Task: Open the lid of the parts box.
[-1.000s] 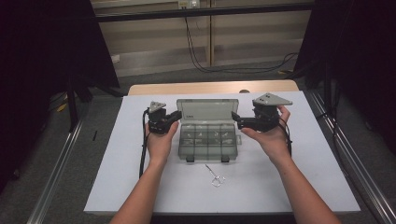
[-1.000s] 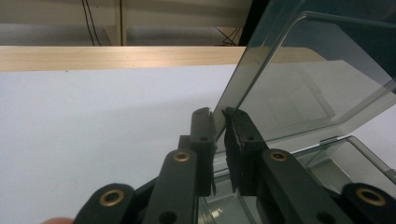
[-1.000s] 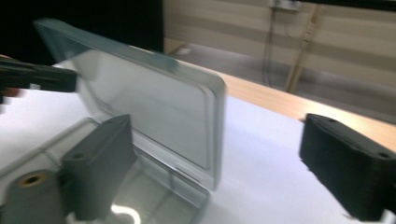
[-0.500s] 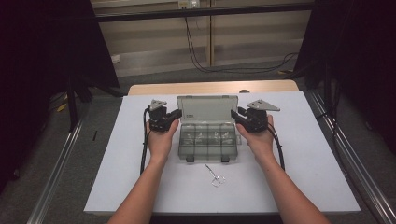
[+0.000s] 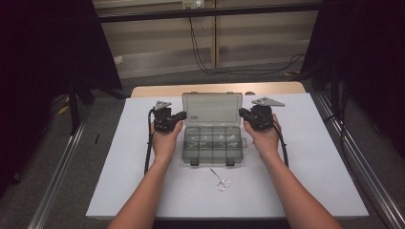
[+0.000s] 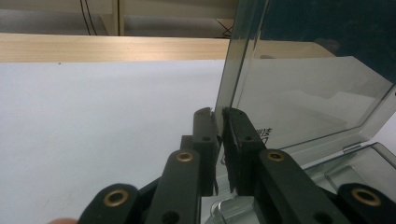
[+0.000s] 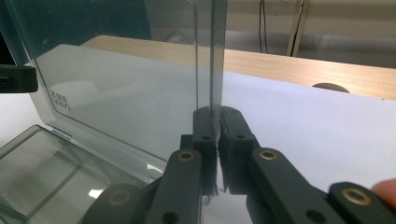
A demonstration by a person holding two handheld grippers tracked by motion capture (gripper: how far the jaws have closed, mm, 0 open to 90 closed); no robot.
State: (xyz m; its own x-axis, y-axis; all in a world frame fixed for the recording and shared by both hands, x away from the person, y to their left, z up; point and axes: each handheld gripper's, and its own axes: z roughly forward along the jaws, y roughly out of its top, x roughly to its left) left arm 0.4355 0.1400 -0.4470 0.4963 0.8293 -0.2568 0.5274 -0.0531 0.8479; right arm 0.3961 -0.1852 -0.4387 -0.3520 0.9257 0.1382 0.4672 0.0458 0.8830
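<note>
2 grippers clamp the raised lid [image 5: 212, 109] of the clear compartment box [image 5: 213, 143] at centre frame: the left gripper [image 6: 218, 112] pinches its left edge, and the right gripper [image 7: 215, 111], whose jaws have just been closing, now grips the right edge. If 1 hand pushes harder, I reckon the lid could twist at its hinge, or the box could skid toward the forceps [image 5: 219, 179] lying below it.

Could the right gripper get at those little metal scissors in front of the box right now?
Probably not yet: the right gripper is shut on the lid. Once released, the white table around the scissors leaves the way free.
</note>
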